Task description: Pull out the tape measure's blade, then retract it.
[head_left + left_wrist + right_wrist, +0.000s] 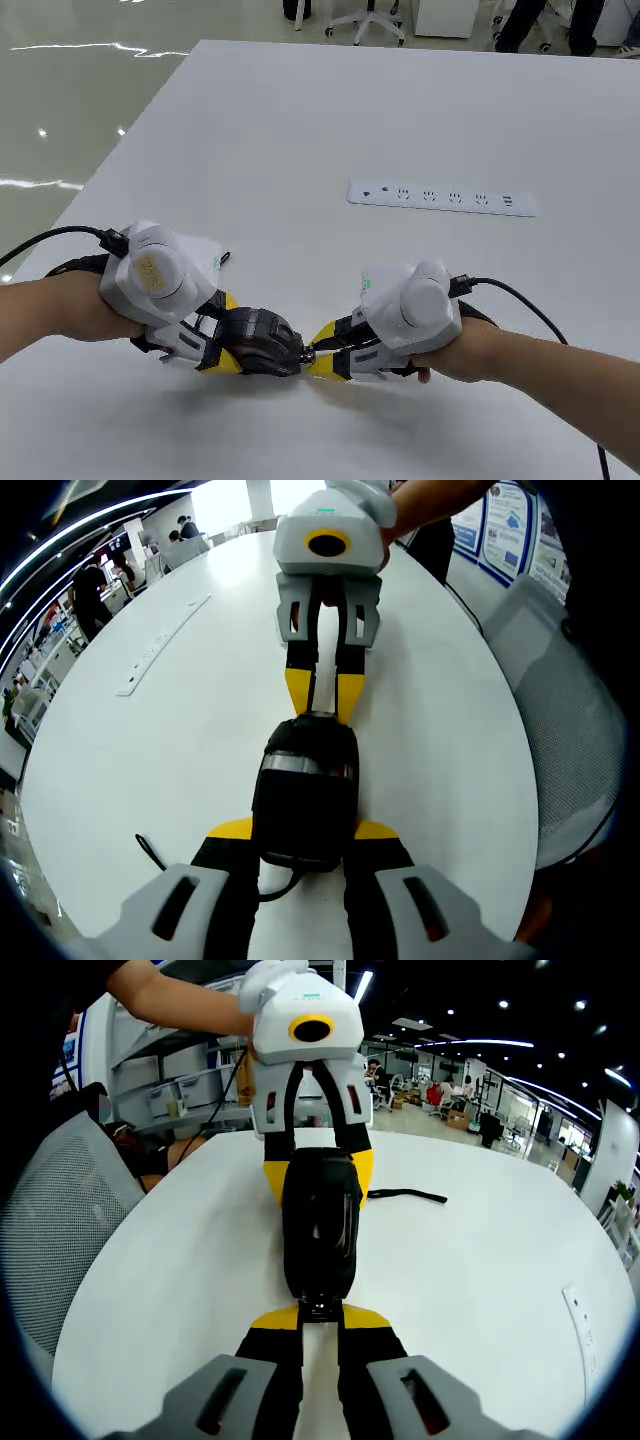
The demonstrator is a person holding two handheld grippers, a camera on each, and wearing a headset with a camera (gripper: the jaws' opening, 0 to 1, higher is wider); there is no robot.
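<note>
A black tape measure (262,340) rests on the white table (400,120), gripped across its body by my left gripper (236,334), which is shut on it. In the left gripper view the case (305,790) sits between my yellow-tipped jaws. My right gripper (318,352) faces it from the right and is shut on the blade's end hook (320,1308) at the case mouth. In the right gripper view the case (320,1215) lies straight ahead, with almost no blade drawn out. The left gripper (305,1030) is behind it.
A white power strip (440,197) lies flat further back on the table. The tape measure's black wrist strap (405,1195) trails on the tabletop. A grey mesh chair (570,710) stands at the table's near edge. People and office chairs are far off.
</note>
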